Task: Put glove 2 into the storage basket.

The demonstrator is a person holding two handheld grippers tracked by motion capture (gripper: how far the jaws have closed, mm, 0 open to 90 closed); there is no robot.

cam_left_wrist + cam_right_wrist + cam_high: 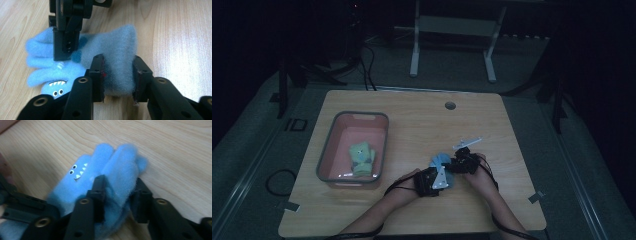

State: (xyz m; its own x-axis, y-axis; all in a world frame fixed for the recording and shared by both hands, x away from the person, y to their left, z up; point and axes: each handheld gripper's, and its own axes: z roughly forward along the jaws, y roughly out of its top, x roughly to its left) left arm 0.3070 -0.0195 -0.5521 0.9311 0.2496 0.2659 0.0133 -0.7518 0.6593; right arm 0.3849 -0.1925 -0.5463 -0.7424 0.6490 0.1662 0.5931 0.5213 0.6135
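Blue fleece glove (441,161), the one with small white eyes and a row of white teeth printed on it, lies on the wooden counter (422,120) toward the 5 o'clock part of the top in the high view, between the two tools. In that view the left tool (435,176) sits at about 7 o'clock of the glove and the right tool (458,161) at about 3 o'clock, both touching it, with the person's hands behind them.

In the left gripper view, the left tool (118,76) has its two black jaws pressed into a bunched fold of the glove (110,57), the fleece squeezed between the pads, so it is pinching the glove. The right tool (67,32) comes down from 11 o'clock of that view and bears on the glove's finger end.

In the right gripper view, the right tool (119,197) likewise has a thick fold of the glove (107,170) caught between its jaws, pinching it; the printed face lies at about 10 o'clock of the grip, and the glove rests on the counter.

Well apart, at 9 o'clock on the counter, stands a pink bin (334,131) with a grey rim, and a pale green glove (362,159) lies inside it near its front end.
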